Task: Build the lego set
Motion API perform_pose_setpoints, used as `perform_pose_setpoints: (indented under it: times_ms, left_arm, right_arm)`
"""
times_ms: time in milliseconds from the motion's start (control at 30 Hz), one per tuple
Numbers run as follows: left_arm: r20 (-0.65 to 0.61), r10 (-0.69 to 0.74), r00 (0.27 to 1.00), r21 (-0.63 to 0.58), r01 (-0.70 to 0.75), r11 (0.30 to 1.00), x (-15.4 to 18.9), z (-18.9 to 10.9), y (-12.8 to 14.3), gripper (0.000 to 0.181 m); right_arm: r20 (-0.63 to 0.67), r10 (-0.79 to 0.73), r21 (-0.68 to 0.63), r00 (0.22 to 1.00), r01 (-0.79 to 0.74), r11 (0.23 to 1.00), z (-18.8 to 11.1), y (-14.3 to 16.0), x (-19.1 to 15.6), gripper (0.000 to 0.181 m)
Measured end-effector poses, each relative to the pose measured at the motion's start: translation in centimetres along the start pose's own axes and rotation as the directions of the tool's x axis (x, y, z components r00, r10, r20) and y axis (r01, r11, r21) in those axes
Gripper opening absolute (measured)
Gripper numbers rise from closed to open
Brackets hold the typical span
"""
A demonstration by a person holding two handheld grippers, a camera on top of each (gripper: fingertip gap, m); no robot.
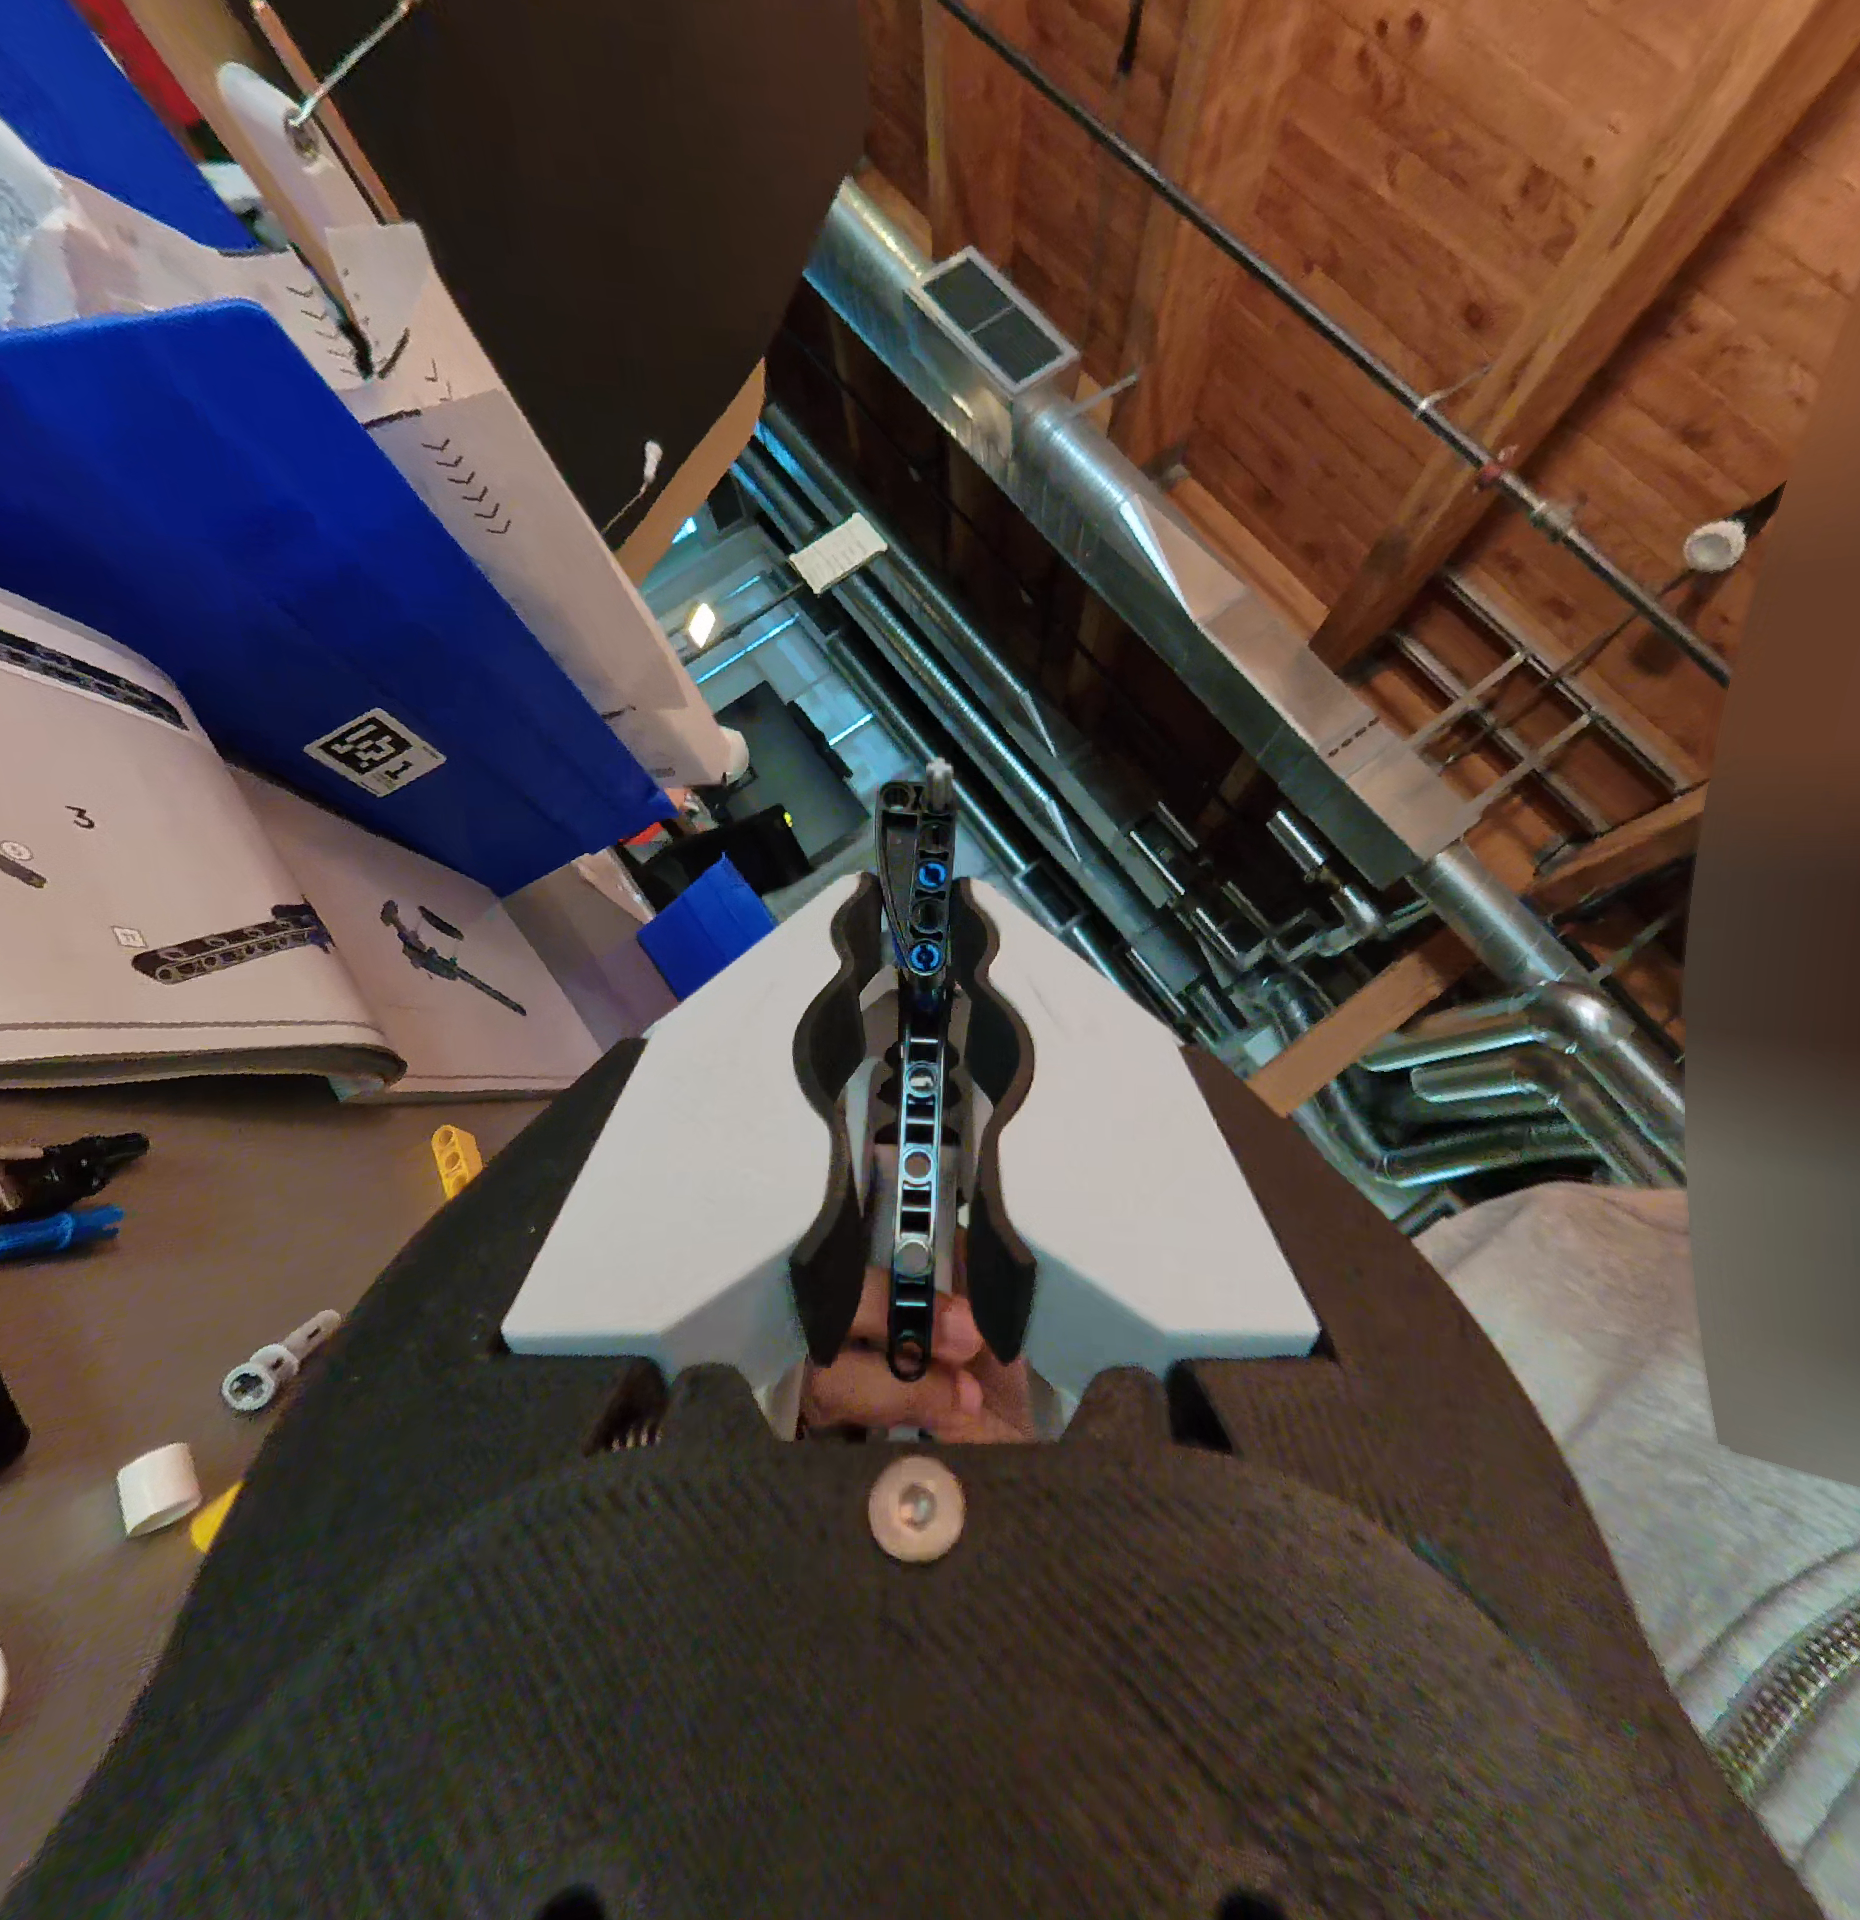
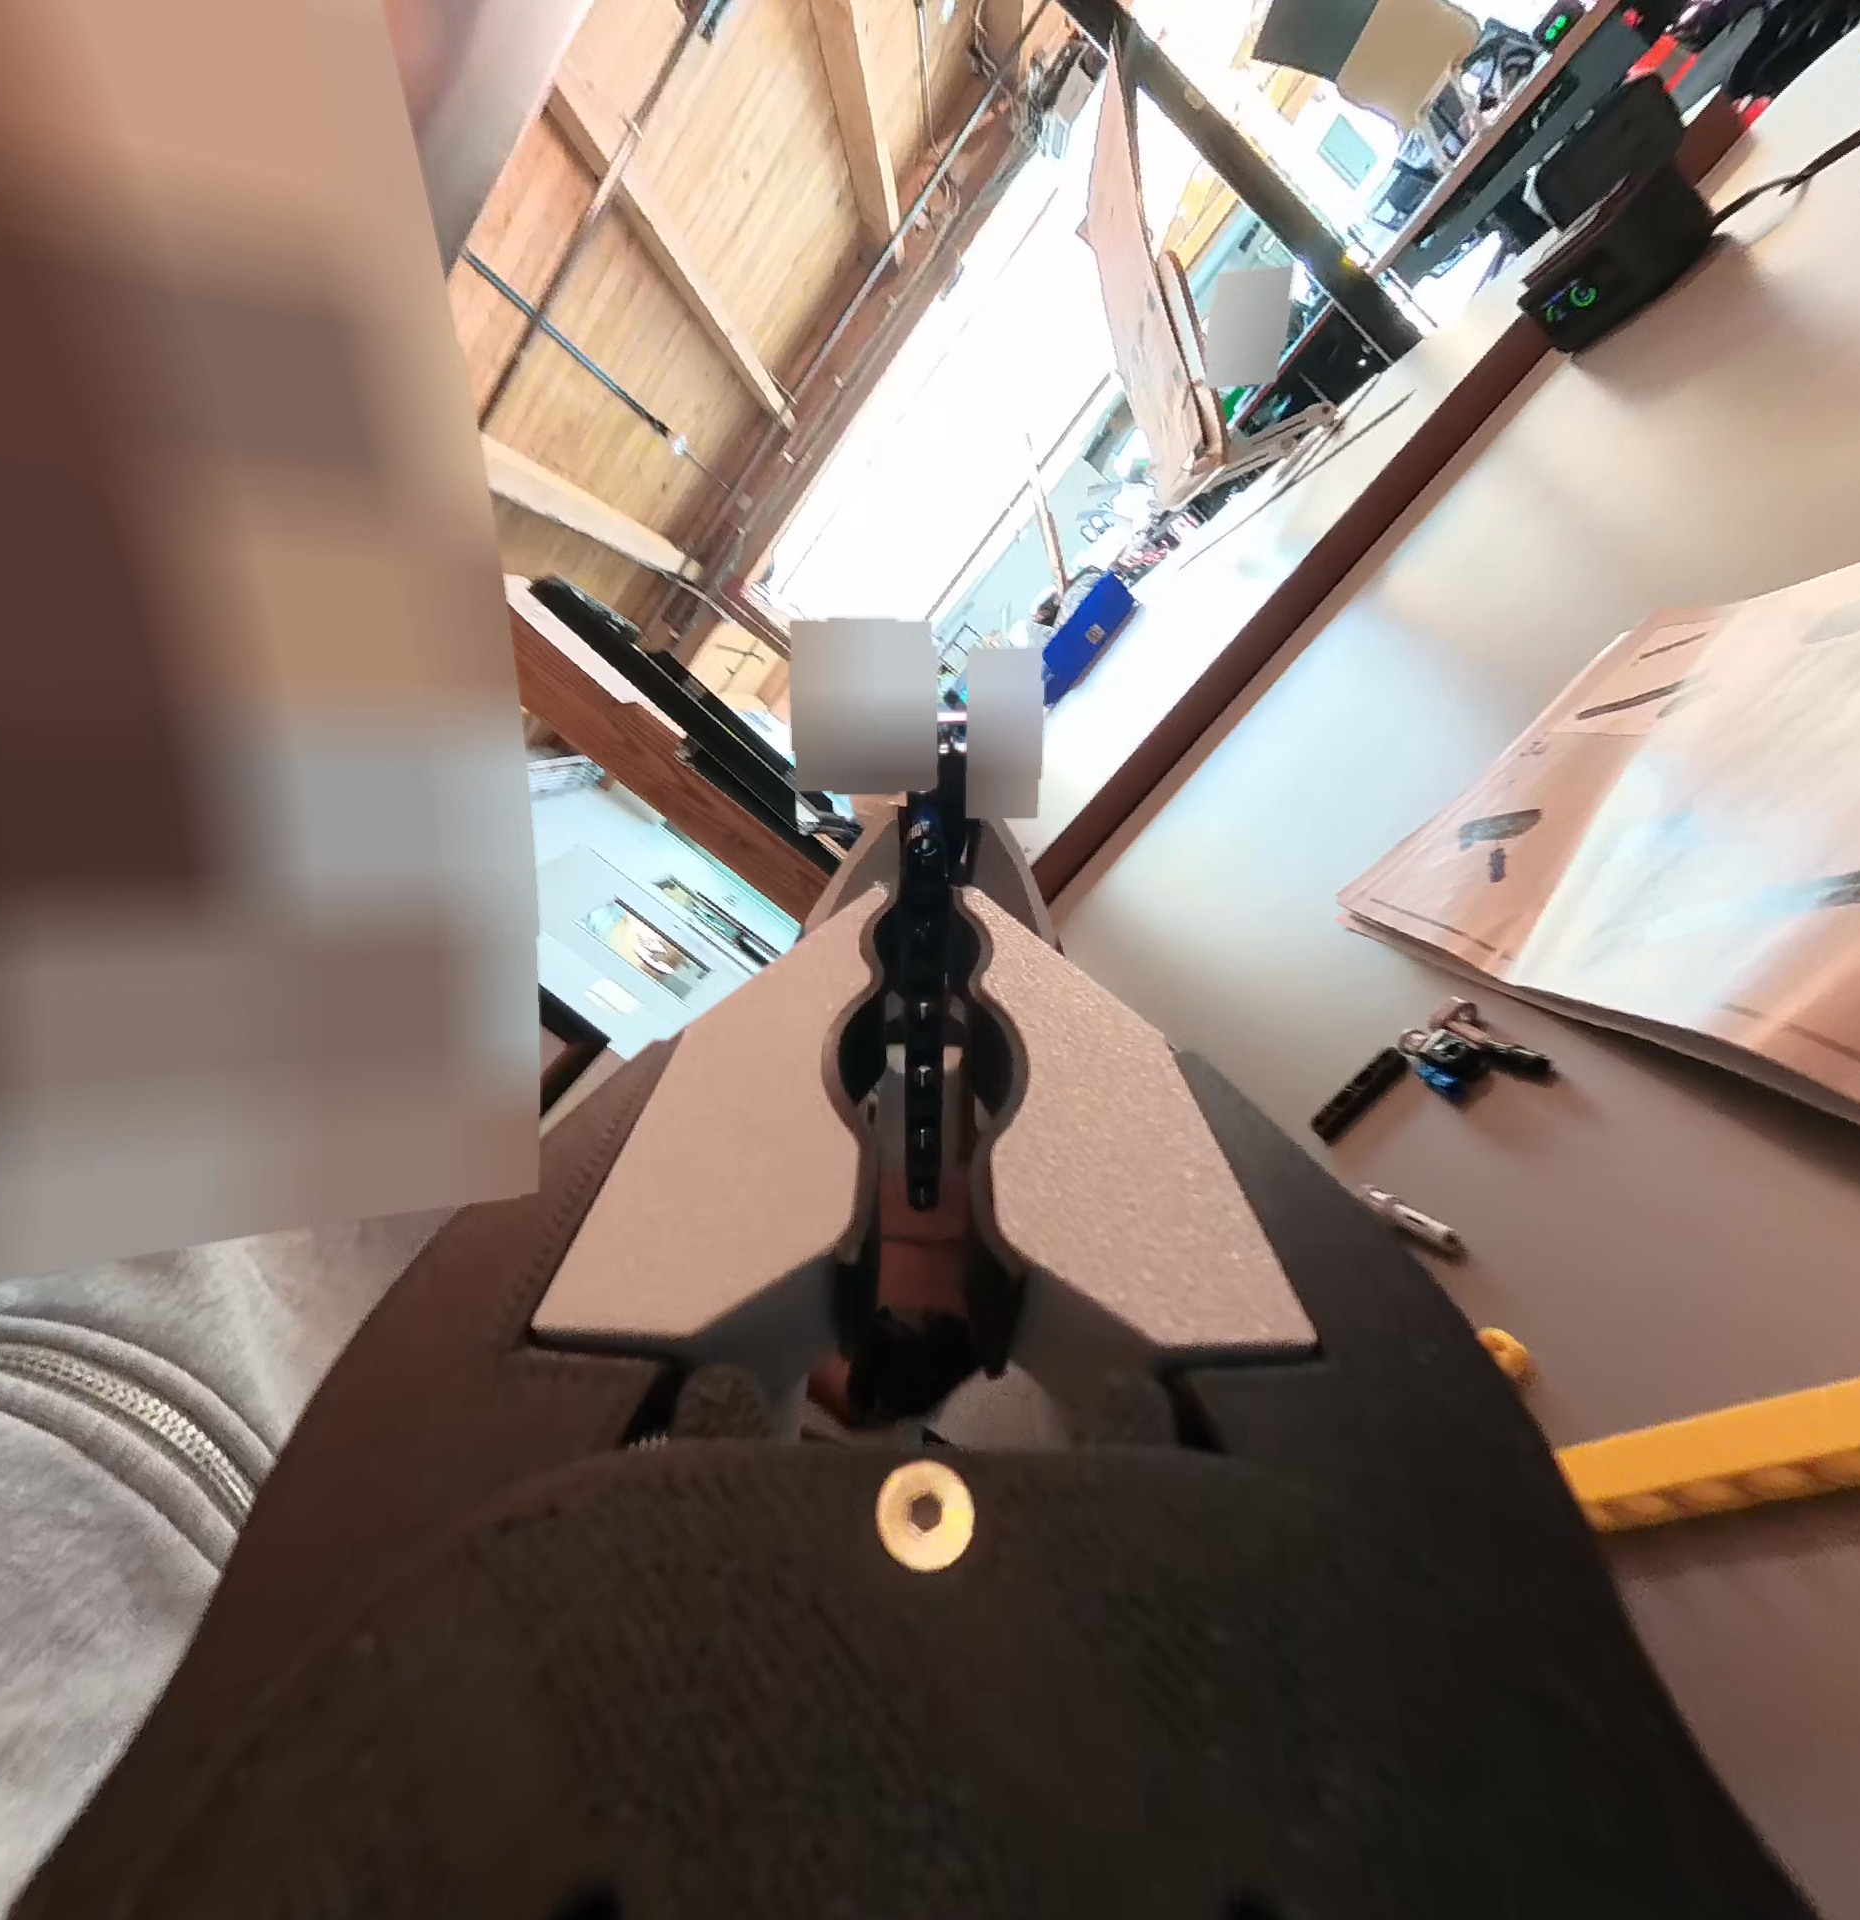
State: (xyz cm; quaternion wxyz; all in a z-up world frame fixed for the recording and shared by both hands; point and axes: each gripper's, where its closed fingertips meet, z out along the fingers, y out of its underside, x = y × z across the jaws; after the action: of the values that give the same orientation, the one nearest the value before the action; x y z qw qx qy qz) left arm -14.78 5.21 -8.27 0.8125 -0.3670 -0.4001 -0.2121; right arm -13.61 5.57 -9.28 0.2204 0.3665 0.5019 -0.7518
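Note:
My left gripper (image 1: 921, 914) is shut on a black holed beam (image 1: 918, 1122) with blue pins near its far end; it is raised and tilted up toward the ceiling. My right gripper (image 2: 931, 904) is shut on a black holed beam (image 2: 921, 1081) with a blue pin by the tips, also lifted off the table. Each beam runs lengthwise between the fingers and sticks out past the tips. A hand shows behind each gripper's jaws.
The open instruction booklet (image 1: 157, 935) (image 2: 1684, 831) lies on the grey table. Blue bins (image 1: 230, 540) stand behind it. Loose parts lie about: a blue pin (image 1: 43, 1236), a white connector (image 1: 277, 1356), a yellow piece (image 1: 453, 1153), a small black assembly (image 2: 1445, 1049), a yellow beam (image 2: 1736, 1465). Less than 4 cm separates the two grippers' tips.

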Motion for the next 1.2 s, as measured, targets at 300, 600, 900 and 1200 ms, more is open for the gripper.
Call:
perform_pose_setpoints:
  times_ms: [300, 600, 900, 1200]
  left_arm:
    - [0.0, -0.016, 1.0, -0.065, 0.016, 0.998, -0.03, 0.35, 0.63, 0.01]
    - [-0.002, -0.046, 0.999, -0.065, 0.046, 0.997, -0.12, 0.33, 0.85, 0.011]
    - [0.016, -0.014, 1.0, -0.036, 0.014, 0.999, -0.23, 0.18, 0.69, 0.011]
    - [0.002, 0.001, 1.0, -0.025, -0.001, 1.0, 0.03, 0.19, 0.67, 0.011]
  right_arm:
    - [-0.003, -0.006, -0.037, 1.0, 0.006, 0.999, -0.55, -0.03, -0.02, 0.006]
    - [0.004, 0.0, -0.038, 1.0, 0.0, 0.999, -0.6, 0.06, -0.07, 0.005]
    - [-0.018, 0.013, -0.021, 1.0, -0.014, 1.0, -0.45, 0.08, 0.17, 0.005]
    - [0.002, 0.028, -0.004, 1.0, -0.028, 1.0, -0.39, 0.06, 0.05, 0.006]
